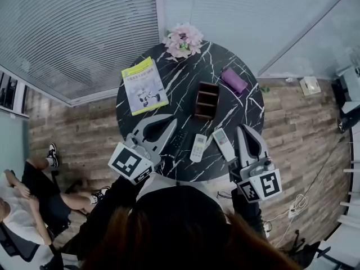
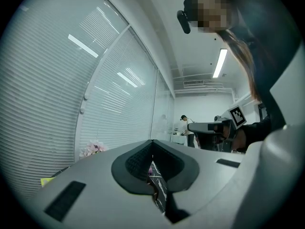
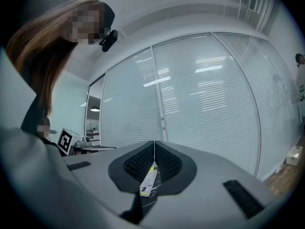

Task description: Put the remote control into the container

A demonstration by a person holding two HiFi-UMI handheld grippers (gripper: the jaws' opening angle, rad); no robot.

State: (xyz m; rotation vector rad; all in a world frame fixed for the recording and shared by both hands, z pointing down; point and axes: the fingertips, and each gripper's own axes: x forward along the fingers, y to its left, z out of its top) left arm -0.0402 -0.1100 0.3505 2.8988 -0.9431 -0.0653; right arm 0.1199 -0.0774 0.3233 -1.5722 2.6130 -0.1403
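A brown wooden container (image 1: 206,100) with open compartments stands at the middle of the round black marble table (image 1: 169,72). Two white remote controls (image 1: 198,147) (image 1: 223,143) lie near the table's front edge, and a black remote (image 1: 178,142) lies just left of them. My left gripper (image 1: 170,120) is shut and empty, its tip just above the black remote. My right gripper (image 1: 243,129) is also shut and empty, right of the white remotes. In each gripper view the jaws (image 2: 152,149) (image 3: 154,149) meet in a closed line with nothing between them.
A pink flower bunch (image 1: 183,40) sits at the table's far edge, a yellow-green booklet (image 1: 144,85) at its left, a purple roll (image 1: 233,79) at its right. A person (image 1: 28,198) sits on the floor to the left. Glass walls with blinds stand behind the table.
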